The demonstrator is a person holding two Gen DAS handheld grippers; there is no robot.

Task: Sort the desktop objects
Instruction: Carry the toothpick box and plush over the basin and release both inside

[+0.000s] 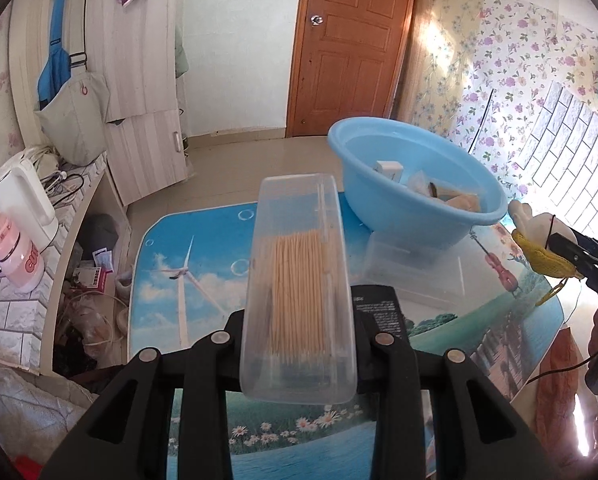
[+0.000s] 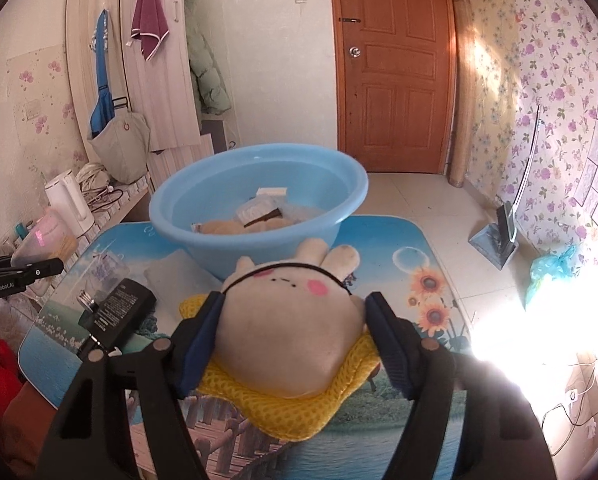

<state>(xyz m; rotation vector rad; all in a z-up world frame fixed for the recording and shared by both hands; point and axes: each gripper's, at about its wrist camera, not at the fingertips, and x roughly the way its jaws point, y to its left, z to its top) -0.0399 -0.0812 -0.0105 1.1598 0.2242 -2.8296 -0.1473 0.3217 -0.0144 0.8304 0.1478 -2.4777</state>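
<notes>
left gripper (image 1: 299, 344): clamped on a clear toothpick box (image 1: 299, 280), held up off the table (image 1: 203, 248), long side pointing away. Lid end looks open or at least see-through, can't tell which.

right gripper (image 2: 295, 344): closed around a plush bunny (image 2: 291, 320), pads pressed into both sides of its soft body. It's lifted too, ears pointing toward the basin.

basin (image 2: 203, 216): light blue, sitting at the far end of the table, already has a few things in it (a small white box, some packets, something tan). Looks like the drop spot for everything.

how I'd do this bit: bring 1 hand over the rim at a time so the 2 grippers don't bump. Keep the toothpick box level until it's well inside, because if that end is open the sticks will slide out. Lower before letting go, don't toss.

bunny looks: cream body, pink cheeks, tiny dotted face, thin black cord around the head, sitting on a yellow mesh pad (image 2: 295, 412) that seems attached. Squishy, so the grip could slip if loosened early.

left on table: a black box (image 2: 119, 312) with small white print, near the basin, and a clear lid or tray (image 1: 411, 268) beside it.
</notes>
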